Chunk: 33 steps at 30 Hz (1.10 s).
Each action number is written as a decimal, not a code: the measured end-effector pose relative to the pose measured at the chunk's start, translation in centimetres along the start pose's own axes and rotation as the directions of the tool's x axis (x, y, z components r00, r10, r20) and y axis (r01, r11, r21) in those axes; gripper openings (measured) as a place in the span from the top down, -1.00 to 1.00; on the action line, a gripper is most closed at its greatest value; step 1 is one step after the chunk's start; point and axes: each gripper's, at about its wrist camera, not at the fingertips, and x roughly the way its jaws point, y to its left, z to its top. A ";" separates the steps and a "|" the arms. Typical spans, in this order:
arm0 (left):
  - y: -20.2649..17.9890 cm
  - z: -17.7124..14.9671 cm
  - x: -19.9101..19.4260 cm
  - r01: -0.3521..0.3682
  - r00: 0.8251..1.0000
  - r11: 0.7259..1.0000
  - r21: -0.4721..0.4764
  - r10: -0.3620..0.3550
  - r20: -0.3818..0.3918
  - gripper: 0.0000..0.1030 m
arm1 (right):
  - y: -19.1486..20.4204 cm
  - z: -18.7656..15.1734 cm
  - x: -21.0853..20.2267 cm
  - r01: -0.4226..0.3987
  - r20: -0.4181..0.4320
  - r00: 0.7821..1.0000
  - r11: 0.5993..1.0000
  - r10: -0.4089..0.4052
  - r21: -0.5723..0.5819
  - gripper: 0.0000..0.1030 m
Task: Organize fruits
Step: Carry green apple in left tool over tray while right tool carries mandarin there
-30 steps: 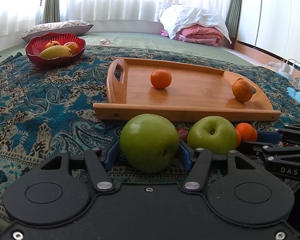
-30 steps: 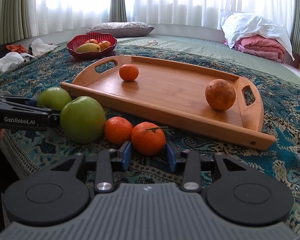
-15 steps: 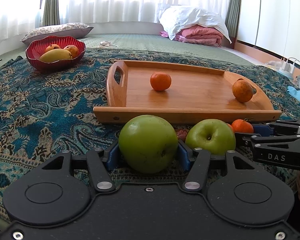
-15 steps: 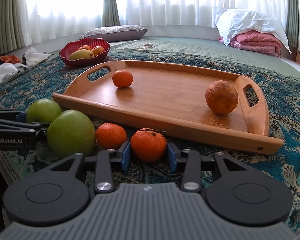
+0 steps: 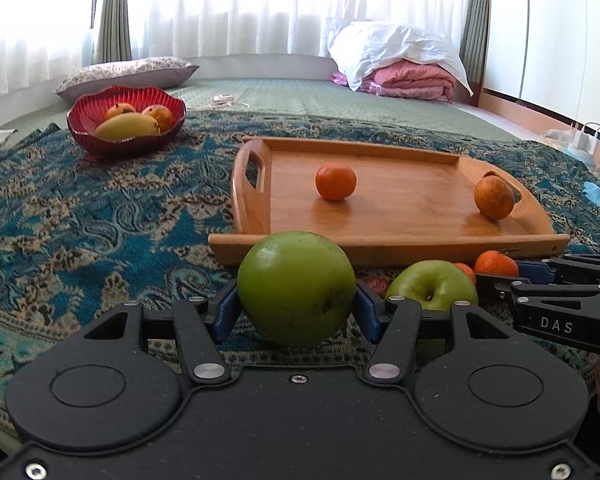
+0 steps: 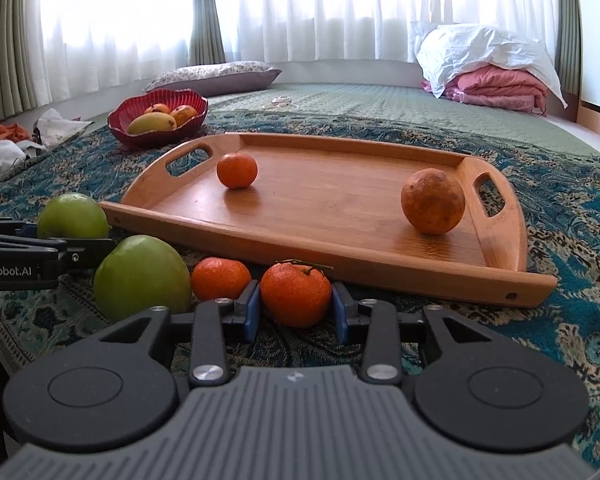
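Observation:
My left gripper (image 5: 296, 300) is shut on a large green apple (image 5: 296, 288), its blue pads pressed on both sides, just in front of the wooden tray (image 5: 380, 244). A second green apple (image 5: 432, 284) lies to its right on the patterned cloth. My right gripper (image 6: 296, 300) is closing its jaws around a stemmed tangerine (image 6: 295, 294), and both pads touch it. Another tangerine (image 6: 220, 278) and the loose apple (image 6: 140, 276) lie left of it. The tray (image 6: 340, 268) holds a small tangerine (image 6: 237, 170) and a brownish orange (image 6: 433, 202).
A red bowl (image 5: 100, 136) with a mango and other fruit sits at the back left. Behind it lies a pillow (image 5: 128, 72), and folded pink bedding (image 5: 408, 80) is at the back right. Crumpled cloths (image 6: 4, 152) lie off the left edge.
The right gripper's pads have drawn in onto the stemmed tangerine. The left gripper keeps its hold on the green apple, and both hands have barely shifted.

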 end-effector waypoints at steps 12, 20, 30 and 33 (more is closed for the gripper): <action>-0.6 1.4 -1.0 0.002 0.999 1.000 0.006 -0.002 0.039 -0.09 | 0.2 1.3 -2.8 0.028 0.089 0.996 0.999 -0.026 -0.017 0.21; -1.3 2.9 -1.3 0.015 0.998 1.000 0.021 -0.016 0.064 -0.09 | -0.6 2.5 -3.7 0.071 0.130 0.989 0.997 -0.071 0.006 0.21; -2.4 4.8 -0.3 0.031 0.997 0.999 0.036 -0.033 0.069 -0.09 | -1.9 3.4 -3.6 0.134 0.145 0.980 0.991 -0.136 0.024 0.21; -2.8 5.3 0.3 0.043 0.997 0.998 0.036 -0.045 0.063 -0.09 | -2.3 3.7 -3.3 0.153 0.148 0.977 0.988 -0.155 0.027 0.21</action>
